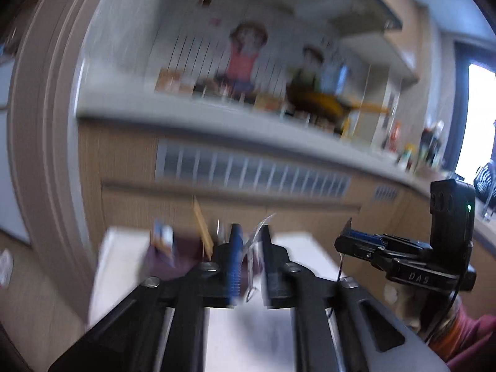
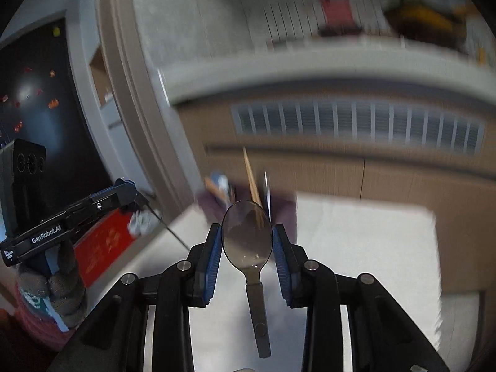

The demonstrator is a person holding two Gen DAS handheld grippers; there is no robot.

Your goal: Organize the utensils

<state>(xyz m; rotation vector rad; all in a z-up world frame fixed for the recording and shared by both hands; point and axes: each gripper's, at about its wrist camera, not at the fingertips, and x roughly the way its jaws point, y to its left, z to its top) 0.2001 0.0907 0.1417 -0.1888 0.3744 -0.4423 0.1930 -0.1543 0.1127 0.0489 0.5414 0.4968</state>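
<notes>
Both grippers are held up off the white table (image 2: 372, 248), pointing a little downward toward a wooden cabinet front with a slatted vent (image 2: 356, 124) under a grey counter; both views are smeared with blur. The right gripper (image 2: 247, 241) is clamped on a spoon (image 2: 247, 235): its blue pads (image 2: 214, 257) press the two edges of the bowl, which faces the camera, while the handle hangs down toward the lens between the black finger arms. In the left wrist view the same gripper (image 1: 347, 241) shows side-on at the right, level, above a reddish sleeve (image 1: 471, 334). The left gripper (image 1: 248, 248) has its jaws nearly together on a thin, pale metal utensil (image 1: 255, 248) — too blurred to name — whose slim end runs up past the tips. From the right wrist view that gripper (image 2: 136, 192) is seen at the left, tilted upward, held by a hand in a grey knit glove (image 2: 62, 282), with a thin dark rod slanting down from its tips. Beyond both grippers, at the table's far edge, stands a dark purple holder (image 2: 214, 204) with a chopstick (image 2: 249, 173) and other utensils sticking up from it.
</notes>
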